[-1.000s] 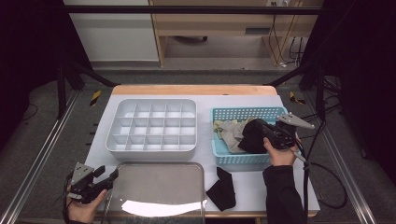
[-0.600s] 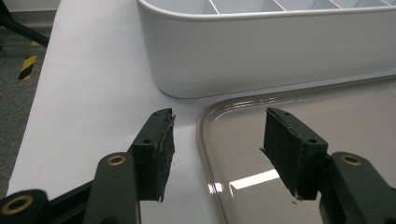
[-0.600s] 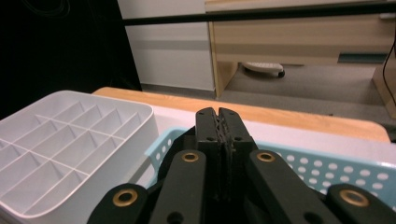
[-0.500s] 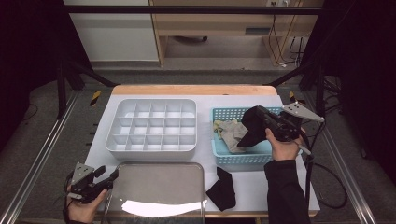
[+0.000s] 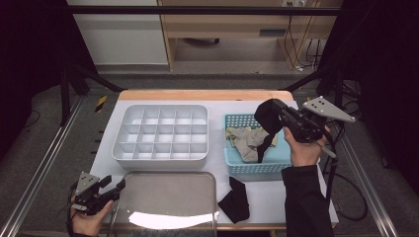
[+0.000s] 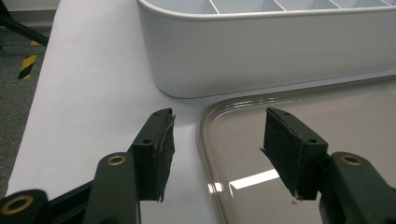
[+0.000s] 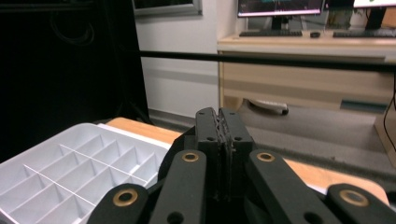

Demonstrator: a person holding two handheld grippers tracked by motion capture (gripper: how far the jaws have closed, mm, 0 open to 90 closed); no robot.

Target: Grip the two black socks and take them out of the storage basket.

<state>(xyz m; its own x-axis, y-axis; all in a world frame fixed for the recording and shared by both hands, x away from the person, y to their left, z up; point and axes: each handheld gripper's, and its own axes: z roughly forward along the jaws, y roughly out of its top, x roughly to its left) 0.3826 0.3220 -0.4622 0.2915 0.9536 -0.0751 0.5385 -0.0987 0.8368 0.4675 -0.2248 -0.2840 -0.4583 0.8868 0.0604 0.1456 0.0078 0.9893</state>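
Note:
My right gripper point(image 5: 279, 116) hangs above the blue basket point(image 5: 257, 169), shut on a black cloth point(image 5: 267, 118) whose tail dangles down into the basket. In the right gripper view the right gripper point(image 7: 222, 119) has its jaws pressed together, with a thin dark edge of fabric between the pads. At the table's front left corner my left gripper point(image 5: 117, 186) rests low and open. In its own view the left gripper point(image 6: 217, 128) straddles the rim of the metal tray point(image 6: 336, 121), and no object lies between its fingers.
A white compartment box point(image 5: 160, 157) stands at the middle of the table, behind the metal tray point(image 5: 168, 197). Pale cloths point(image 5: 247, 140) lie in the basket. Another black cloth point(image 5: 236, 200) lies on the table in front of the basket. A shelf unit stands beyond the far edge.
My right gripper has risen out of the basket, pulling the black cloth up with it. The left gripper has stayed put.

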